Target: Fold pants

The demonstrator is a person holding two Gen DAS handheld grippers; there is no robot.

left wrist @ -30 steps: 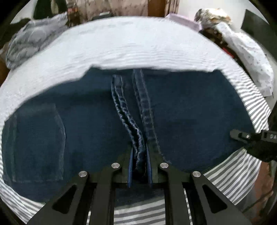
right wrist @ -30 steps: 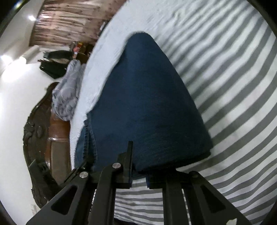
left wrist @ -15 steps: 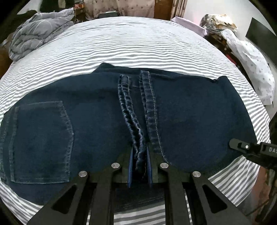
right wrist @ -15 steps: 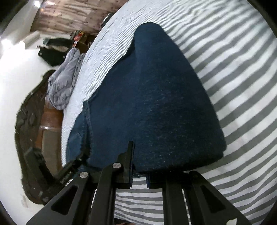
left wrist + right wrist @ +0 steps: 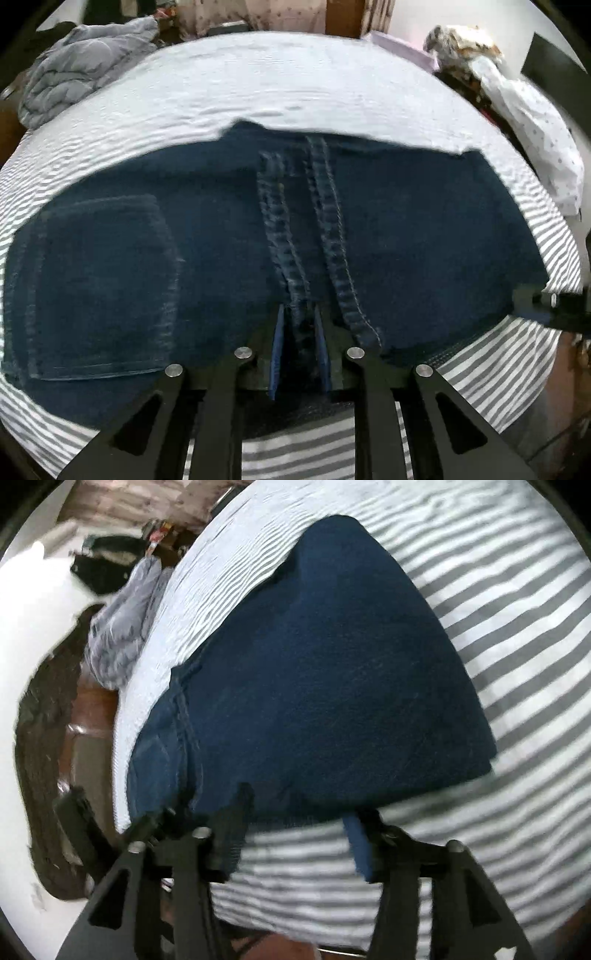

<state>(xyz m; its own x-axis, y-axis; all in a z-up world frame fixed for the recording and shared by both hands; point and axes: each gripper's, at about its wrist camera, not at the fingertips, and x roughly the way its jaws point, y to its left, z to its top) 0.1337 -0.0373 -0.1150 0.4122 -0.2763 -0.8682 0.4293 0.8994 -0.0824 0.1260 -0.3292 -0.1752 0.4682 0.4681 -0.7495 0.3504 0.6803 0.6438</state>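
Dark blue jeans lie folded flat on the striped bed, a back pocket at the left and two stitched hems down the middle. My left gripper sits at their near edge. Its jaws are starting to open, with one hem still pinched between the blue pads. In the right wrist view the jeans spread ahead over the sheet. My right gripper is opening, its jaws wide apart at the near edge and pressing on nothing. It also shows at the jeans' right end.
A crumpled grey blanket lies on the bed's far left corner. A white dotted cloth and other clutter sit off the bed's right side. A dark carved wooden frame borders the bed, and striped sheet lies beyond the jeans.
My right gripper has opened and let go of the jeans' edge, drawing back slightly. The left jaws stand slightly wider on the hem. The jeans lie a little farther from both cameras.
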